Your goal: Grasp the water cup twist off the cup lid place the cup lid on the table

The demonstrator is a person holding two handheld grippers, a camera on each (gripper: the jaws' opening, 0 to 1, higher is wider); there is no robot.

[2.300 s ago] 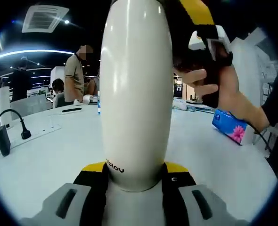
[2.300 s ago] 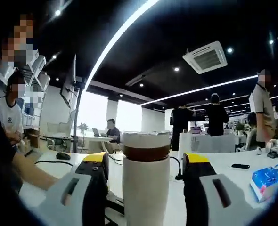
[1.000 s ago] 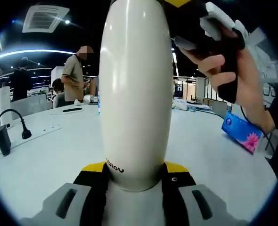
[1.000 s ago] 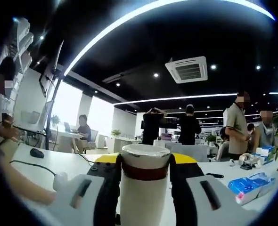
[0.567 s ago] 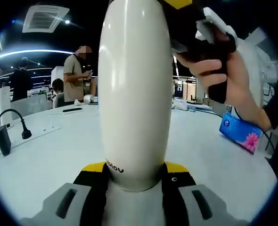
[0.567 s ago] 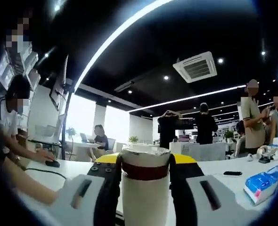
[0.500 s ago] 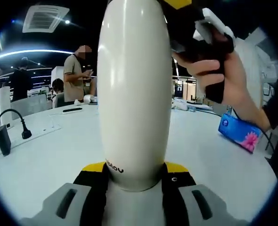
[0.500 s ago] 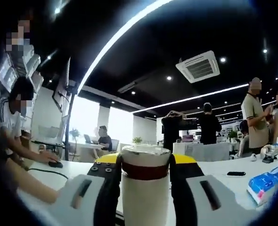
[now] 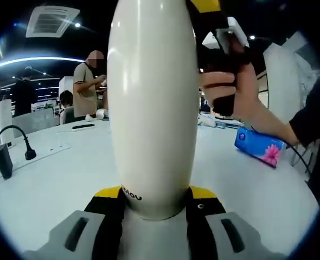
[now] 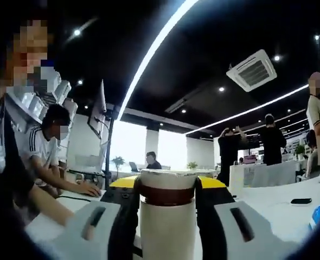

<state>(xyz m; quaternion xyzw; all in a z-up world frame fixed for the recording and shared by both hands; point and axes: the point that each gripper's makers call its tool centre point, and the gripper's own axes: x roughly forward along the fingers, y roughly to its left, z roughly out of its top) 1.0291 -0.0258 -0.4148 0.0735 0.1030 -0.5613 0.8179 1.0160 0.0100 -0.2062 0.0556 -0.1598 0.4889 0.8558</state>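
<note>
The left gripper [image 9: 152,208] clamps the cup [image 9: 152,103]; the right gripper [image 10: 167,197] squeezes its lid [image 10: 168,180]. Grasp done; twisting underway, lid on, table [image 9: 46,179] placement left.

water cup [image 9: 152,103] top cut off by edge, right tool's [image 9: 217,32] tips hidden behind it

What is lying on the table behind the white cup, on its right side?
A blue tissue pack with a pink flower lies on the table. The cup hides whatever lies directly behind it.
</note>
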